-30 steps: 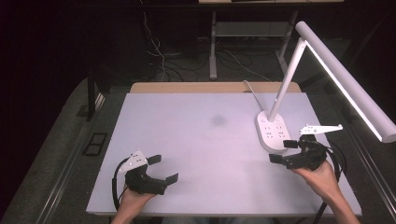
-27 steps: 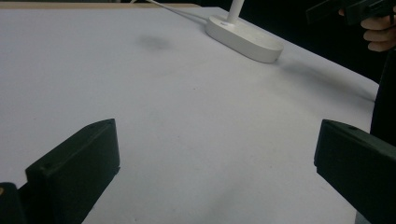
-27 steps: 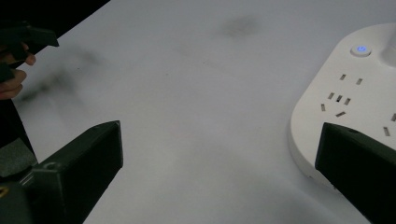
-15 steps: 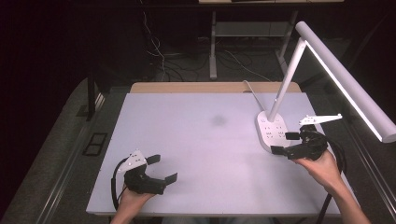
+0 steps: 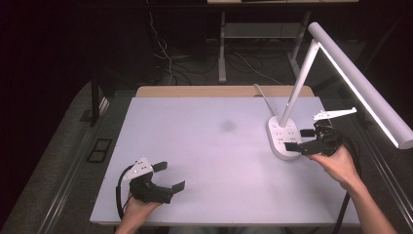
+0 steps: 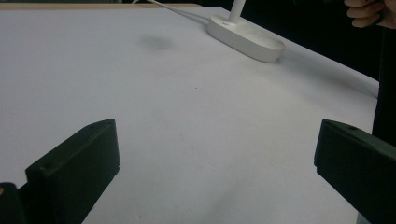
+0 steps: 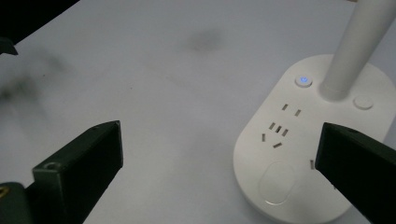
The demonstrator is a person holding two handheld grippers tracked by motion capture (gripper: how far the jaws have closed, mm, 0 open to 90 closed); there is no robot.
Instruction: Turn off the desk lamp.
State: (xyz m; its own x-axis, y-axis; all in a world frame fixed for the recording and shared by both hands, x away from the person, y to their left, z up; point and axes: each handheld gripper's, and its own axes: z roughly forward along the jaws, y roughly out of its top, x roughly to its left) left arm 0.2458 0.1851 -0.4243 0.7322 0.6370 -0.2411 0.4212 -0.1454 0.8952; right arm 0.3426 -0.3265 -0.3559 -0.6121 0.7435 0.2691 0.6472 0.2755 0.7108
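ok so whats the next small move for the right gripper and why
Probably ease the right gripper forward and down toward the lamp base. It hovers open at the base's near edge, with the lit blue button and the other controls ahead. Which one is meant is unclear.

no readable text, brand or number anywhere, lamp base (image 7: 308, 140) carrying only unlabelled socket slots and buttons

A: What lies beyond the white table (image 5: 204, 146)?
B: A dark room: cables (image 5: 170, 63) on the floor and a metal leg (image 5: 222, 48), far ahead of both grippers.
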